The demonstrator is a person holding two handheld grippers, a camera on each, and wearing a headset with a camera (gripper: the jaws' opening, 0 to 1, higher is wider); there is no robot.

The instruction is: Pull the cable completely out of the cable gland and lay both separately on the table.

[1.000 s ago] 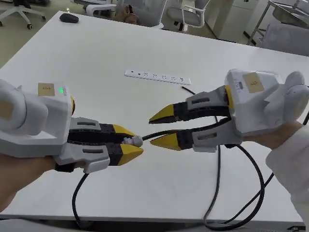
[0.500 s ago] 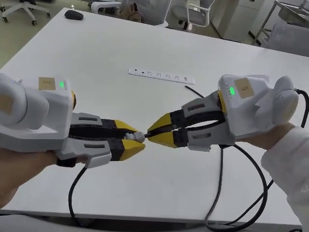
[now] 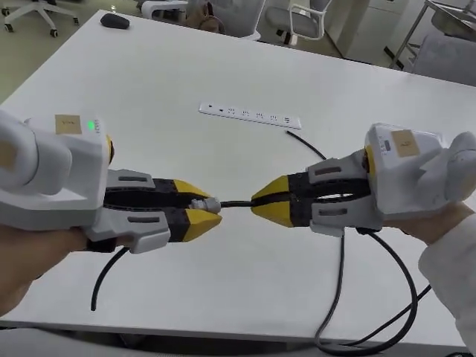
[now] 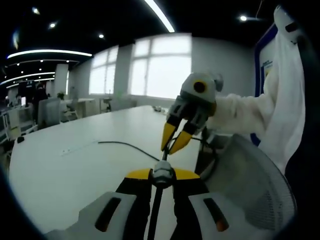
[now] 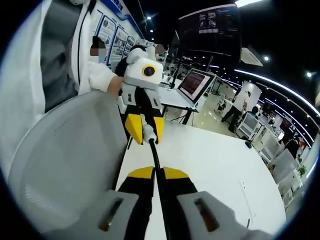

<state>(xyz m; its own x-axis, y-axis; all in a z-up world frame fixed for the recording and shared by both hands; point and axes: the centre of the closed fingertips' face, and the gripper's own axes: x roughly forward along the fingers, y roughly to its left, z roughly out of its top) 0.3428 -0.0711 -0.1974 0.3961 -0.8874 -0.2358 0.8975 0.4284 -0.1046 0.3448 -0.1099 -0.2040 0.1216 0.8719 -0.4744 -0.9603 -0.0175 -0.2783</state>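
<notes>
Cable gland (image 3: pixel 206 202): small, pale grey, held in the air above the tabletop (image 3: pixel 149 82), near its front edge. It sits pinched between the yellow tips of the left gripper (image 3: pixel 202 211), jaws narrow and closed on its body. The left gripper view shows the gland end-on between the two tips.

Cable (image 3: pixel 236 202): black and thin, still threaded through the gland. A short straight run leaves the gland's front and crosses the open gap to the right gripper (image 3: pixel 266 206), whose jaws are closed tight on it, tips almost meeting. The right gripper view shows the cable running straight out from between its own jaws to the gland in the other gripper. Behind the gland, the cable passes back between the left jaws, comes out under that gripper and curves down toward the front edge of the tabletop, its end lying loose there.

The two grippers face each other tip to tip, near but apart, at about the same height. Each is held by a hand in a white sleeve.

More black cable loops below and behind the right gripper and hangs past the front edge of the tabletop; I cannot tell whether it is the same cable.

Farther back on the white tabletop lies a white power strip (image 3: pixel 249 116), well apart from the grippers. A dark mouse (image 3: pixel 114 21) sits at the far left corner.
</notes>
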